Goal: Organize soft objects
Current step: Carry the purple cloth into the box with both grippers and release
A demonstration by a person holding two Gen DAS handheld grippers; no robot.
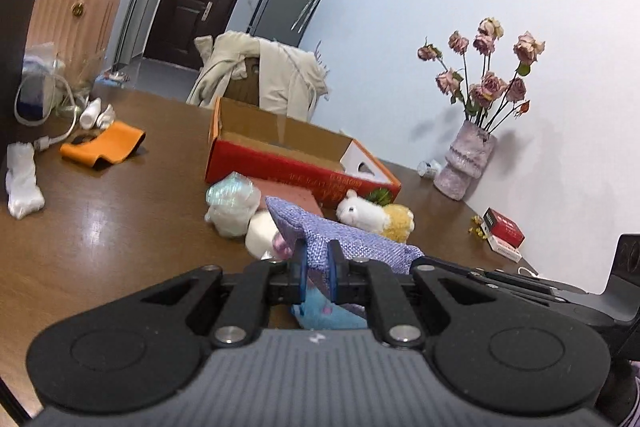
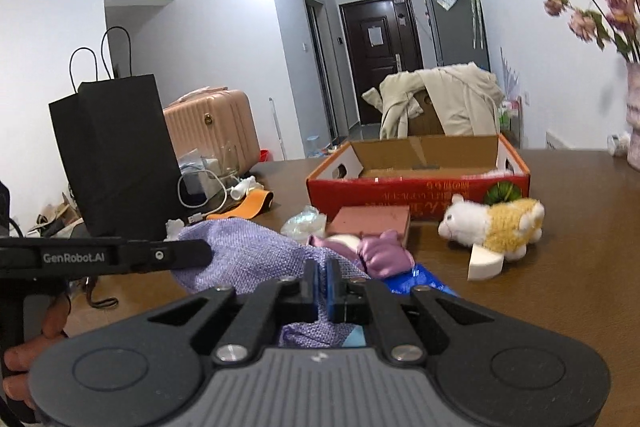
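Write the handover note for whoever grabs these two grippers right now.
Left gripper: shut on the purple bag, near its edge.
Right gripper: shut on the same bag, at another edge; the bag is held between the two.
Red box stands open behind, with something white just visible at one end.
On the table in front of the box: sheep toy, pink block, white plush, a small purple-and-white toy.
Done: bag gripped. Left: all these soft things are not yet put away.
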